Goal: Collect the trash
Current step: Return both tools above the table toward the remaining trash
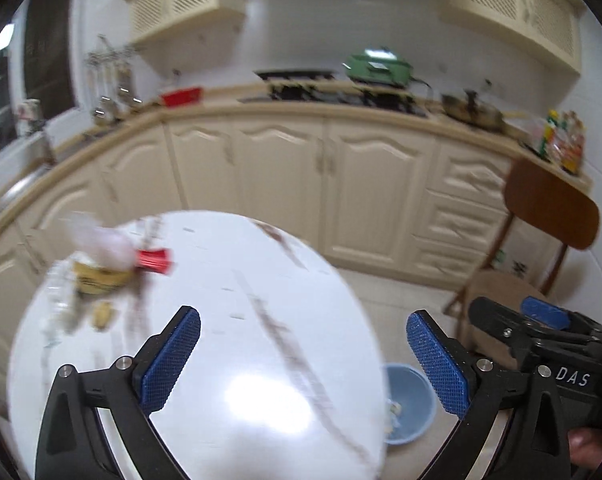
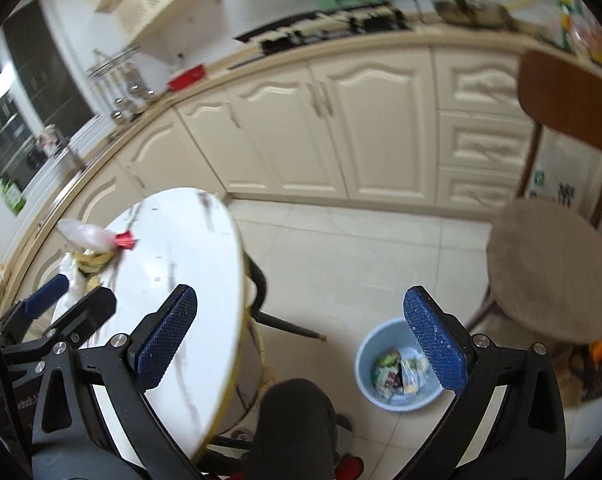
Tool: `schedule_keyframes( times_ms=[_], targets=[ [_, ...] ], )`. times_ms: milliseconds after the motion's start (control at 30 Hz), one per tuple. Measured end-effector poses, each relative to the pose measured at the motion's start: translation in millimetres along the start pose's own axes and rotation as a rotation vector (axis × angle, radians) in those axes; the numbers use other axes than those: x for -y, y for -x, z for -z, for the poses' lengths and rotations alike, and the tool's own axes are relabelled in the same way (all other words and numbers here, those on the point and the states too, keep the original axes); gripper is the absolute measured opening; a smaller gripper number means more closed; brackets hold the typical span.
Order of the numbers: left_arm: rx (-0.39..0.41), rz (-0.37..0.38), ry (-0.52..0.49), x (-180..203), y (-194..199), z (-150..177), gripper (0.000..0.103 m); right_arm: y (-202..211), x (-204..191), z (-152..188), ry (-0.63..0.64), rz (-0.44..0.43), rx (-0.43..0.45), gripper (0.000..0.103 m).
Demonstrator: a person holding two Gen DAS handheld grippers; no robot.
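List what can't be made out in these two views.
- Trash pile at the table's far edge, both views: motion blur; only a red piece and a yellow printed item show.
- Blue bin, left wrist view: table rim hides part of it.
- Wrappers in the bin, right wrist view: too small to read; right gripper finger covers some.
- Counter bottles: blurred labels.

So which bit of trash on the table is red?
The small red piece beside the clear plastic bag; the tub below it is yellow.
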State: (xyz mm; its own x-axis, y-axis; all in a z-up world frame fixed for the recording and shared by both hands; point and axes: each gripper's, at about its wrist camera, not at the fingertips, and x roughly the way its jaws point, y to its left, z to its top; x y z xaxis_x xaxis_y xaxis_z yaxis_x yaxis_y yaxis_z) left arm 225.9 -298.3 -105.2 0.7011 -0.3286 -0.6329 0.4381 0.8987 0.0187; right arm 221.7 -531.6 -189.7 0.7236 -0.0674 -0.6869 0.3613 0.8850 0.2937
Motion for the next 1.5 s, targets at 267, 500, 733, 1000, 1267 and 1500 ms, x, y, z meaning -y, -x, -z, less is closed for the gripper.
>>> schedule_keyframes(
  times_ms=[267,500,733,1000,1267,1500],
  targets=[
    [0.099,-0.108,0.108,-54,76,42,0.102,8,-82,0,0.123,-0.054,0.036,0.103],
    [0.127,-0.166,0.189,-103,125,72,0.102,21,-152,6,0.234,-0.1,0.078,0.103],
    [0.136,-0.219,0.276,-143,158,88,0.102,31,-218,23,0.37,-0.141,0.105,0.103],
    [0.129,-0.268,0.323,-161,175,99,0.102,23,-268,37,0.459,-0.197,0.086,0.103],
    [0.095,-0.27,0.35,-191,155,89,0.102,6,-290,38,0.502,-0.216,0.054,0.103],
    [0.017,-0.258,0.379,-215,106,81,0.102,-34,-290,34,0.497,-0.198,-0.012,0.103]
  ],
)
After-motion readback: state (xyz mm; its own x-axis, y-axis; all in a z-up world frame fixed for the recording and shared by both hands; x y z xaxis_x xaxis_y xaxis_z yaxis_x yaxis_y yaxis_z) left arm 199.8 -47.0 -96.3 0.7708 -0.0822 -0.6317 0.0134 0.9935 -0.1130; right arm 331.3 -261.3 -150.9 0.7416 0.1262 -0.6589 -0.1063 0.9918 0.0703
